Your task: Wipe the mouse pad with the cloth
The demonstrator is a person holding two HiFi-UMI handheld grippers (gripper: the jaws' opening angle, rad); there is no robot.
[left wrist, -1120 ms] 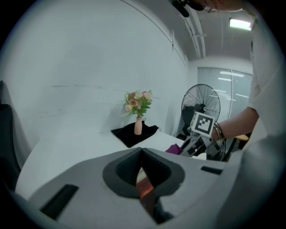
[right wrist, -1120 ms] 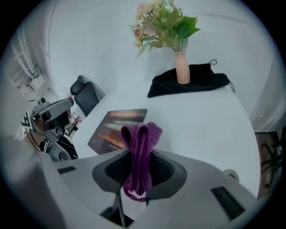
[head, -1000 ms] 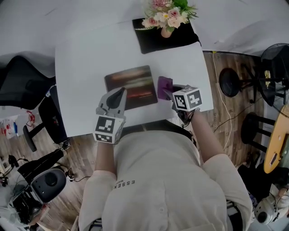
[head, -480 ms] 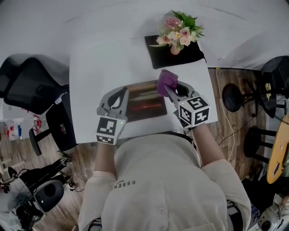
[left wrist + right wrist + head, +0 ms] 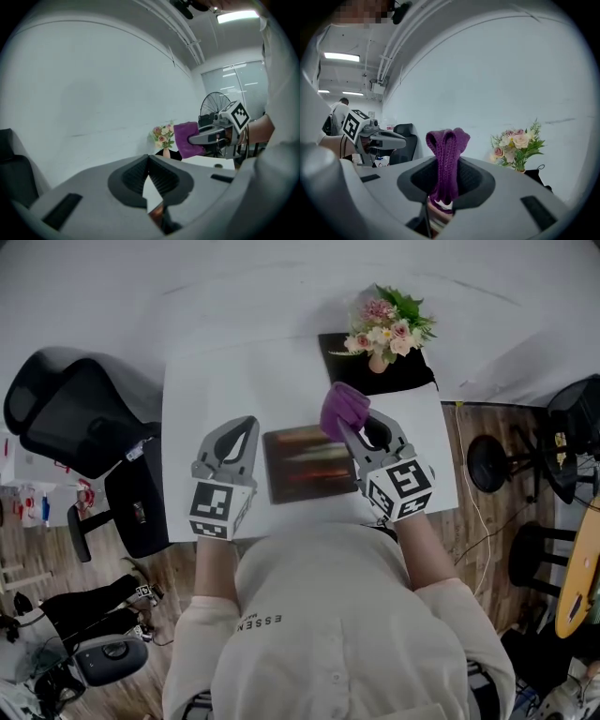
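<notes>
Both grippers are closed: right gripper [image 5: 352,432] pinches the cloth [image 5: 341,409] over the far right corner of the pad [image 5: 307,465]; left gripper [image 5: 242,427] sits empty beside it. Lower the cloth flat and wipe with even pressure

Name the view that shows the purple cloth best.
The right gripper view: the cloth fills the centre, folded and pinched between the right gripper's jaws. The head view shows it small, at the mouse pad's far right corner. The left gripper view shows it sideways, from afar.

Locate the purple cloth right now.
Head view, right of centre: the cloth is clamped in the right tool at the mouse pad's far right corner, just short of the flowers.
</notes>
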